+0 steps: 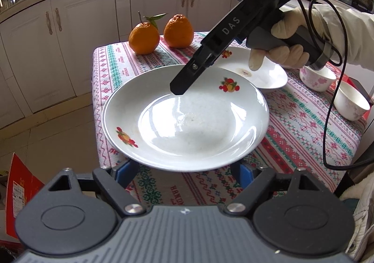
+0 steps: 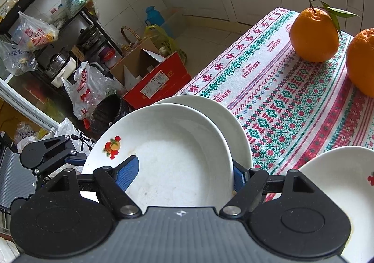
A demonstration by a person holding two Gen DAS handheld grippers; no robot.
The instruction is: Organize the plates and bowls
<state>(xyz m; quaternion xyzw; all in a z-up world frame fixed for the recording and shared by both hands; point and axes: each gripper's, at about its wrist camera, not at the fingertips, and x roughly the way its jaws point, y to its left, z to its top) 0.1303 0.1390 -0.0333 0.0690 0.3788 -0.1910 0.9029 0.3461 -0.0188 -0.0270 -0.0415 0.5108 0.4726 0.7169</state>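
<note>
A white plate (image 1: 187,122) (image 2: 175,157) with fruit decals lies on a second white plate (image 2: 222,118) at the table's left edge. My left gripper (image 1: 185,167) (image 2: 77,161) is open, and its blue-padded fingers (image 1: 126,169) reach under the near rim, which hides their tips. My right gripper (image 2: 187,169) (image 1: 178,88) comes in from the far side, also open. One of its pads lies inside the top plate and the other stands outside the rim. A third decorated plate (image 1: 268,75) (image 2: 339,192) sits further back. Two white bowls (image 1: 318,78) (image 1: 350,104) stand at the right.
Two oranges (image 1: 143,38) (image 1: 178,31) stand at the far end of the patterned tablecloth (image 1: 303,122). A gloved hand (image 1: 285,52) holds the right gripper, and its cable (image 1: 327,122) loops over the bowls. Boxes and bags (image 2: 152,75) crowd the floor beside the table.
</note>
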